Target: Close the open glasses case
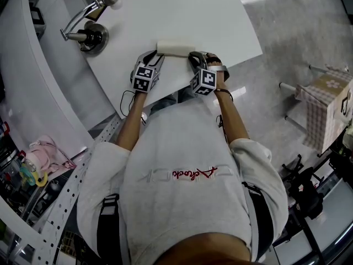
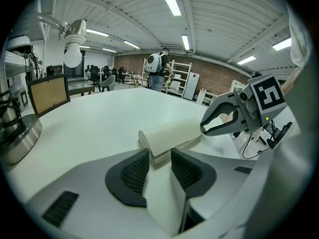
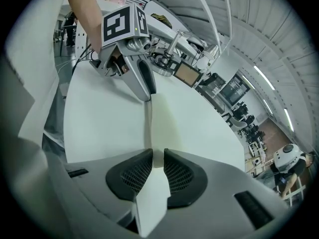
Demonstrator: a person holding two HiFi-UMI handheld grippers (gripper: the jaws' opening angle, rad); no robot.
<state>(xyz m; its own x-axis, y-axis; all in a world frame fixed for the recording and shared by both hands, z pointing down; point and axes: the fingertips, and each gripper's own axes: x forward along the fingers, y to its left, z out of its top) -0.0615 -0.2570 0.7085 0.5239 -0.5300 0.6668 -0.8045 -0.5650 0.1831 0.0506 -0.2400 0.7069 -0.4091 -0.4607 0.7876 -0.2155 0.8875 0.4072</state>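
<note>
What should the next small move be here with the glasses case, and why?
Probably close the left gripper on its end of the case to steady it. Its jaws stand apart on either side of that end, and the lid looks not fully down there, with a seam showing above the base. The right gripper straddles the other end without clearly pressing.

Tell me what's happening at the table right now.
A person holds a gripper at each end of a cream glasses case lying at the near edge of the white table. The left gripper has its jaws wide open around one end. The right gripper has its jaws narrowly around the other end; whether they pinch it is unclear. The lid looks down over the base, though not clearly latched.
</note>
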